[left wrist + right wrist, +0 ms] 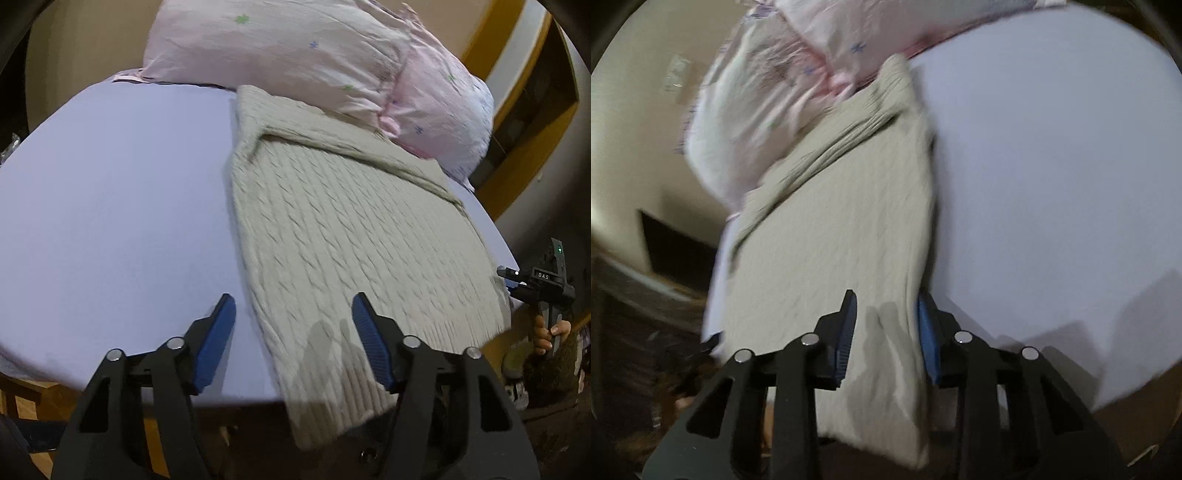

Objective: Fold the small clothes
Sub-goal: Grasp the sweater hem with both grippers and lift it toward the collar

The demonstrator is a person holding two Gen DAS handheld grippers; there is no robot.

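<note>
Both pairs of blue-padded fingers are standing apart with nothing pinched between them. On the left gripper (pixel 293 343) the gap is wide: the left finger is hovering over the lavender sheet (pixel 110 206), while the right finger is hanging above the near edge of the sweater (pixel 351 229). On the right gripper (pixel 886 332) the gap is narrower, and the fingers are straddling the sweater's (pixel 834 236) near edge; whether the pads are touching the knit cannot be told from the blurred right wrist view.

Across the bed the beige cable-knit sweater is lying flat, toward the right side as the left wrist camera is seeing it. One sleeve is lying folded diagonally across the upper body, and the ribbed hem is hanging over the near edge of the mattress. At its far end the sweater is touching a pink pillow (pixel 280 55) printed with small green and blue crosses, which is resting at the head of the bed; in the right wrist view the same pillow (pixel 757 96) is appearing at upper left.

At the right edge of the left wrist view, the right gripper's black body (pixel 539 284) is showing beside the mattress, with the person's hand (pixel 548 332) wrapping its handle.
</note>
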